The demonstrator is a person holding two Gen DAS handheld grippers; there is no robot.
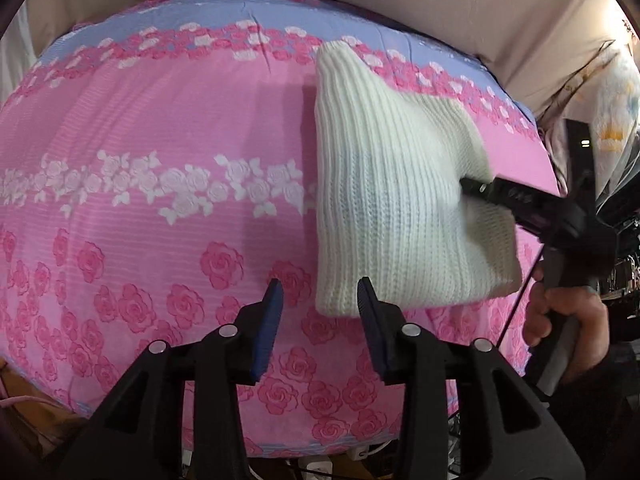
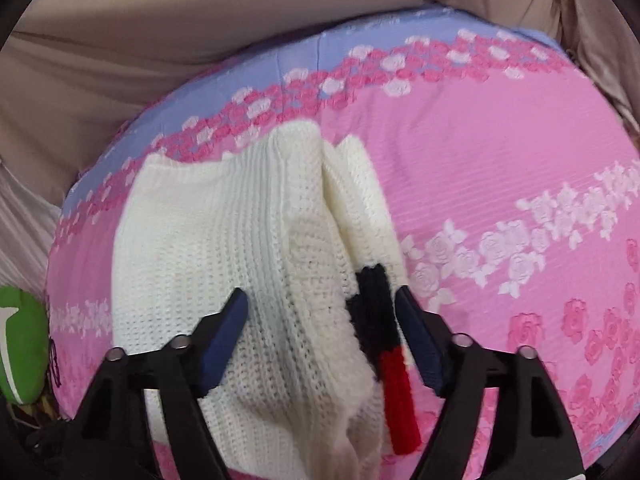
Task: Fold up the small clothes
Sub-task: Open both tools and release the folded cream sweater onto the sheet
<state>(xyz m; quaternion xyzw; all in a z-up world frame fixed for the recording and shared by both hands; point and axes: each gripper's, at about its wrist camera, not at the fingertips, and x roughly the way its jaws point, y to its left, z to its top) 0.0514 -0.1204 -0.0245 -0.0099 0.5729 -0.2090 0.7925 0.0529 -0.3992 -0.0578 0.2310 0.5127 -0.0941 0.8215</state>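
A small white ribbed knit garment (image 1: 384, 184) lies folded on the pink rose-patterned bedspread (image 1: 160, 120). My left gripper (image 1: 320, 300) is open and empty, just in front of the garment's near left corner. My right gripper (image 1: 472, 186) reaches in from the right over the garment. In the right wrist view the garment (image 2: 224, 248) shows a black and red knitted patch (image 2: 380, 320). My right gripper (image 2: 322, 316) is open, its jaws standing either side of a raised fold of the knit without closing on it.
The bedspread has a blue band (image 1: 240, 12) along its far edge, with beige fabric (image 1: 440, 0) behind. A green object (image 2: 20, 340) sits off the bed's left side. A hand (image 1: 564, 320) holds the right gripper's handle.
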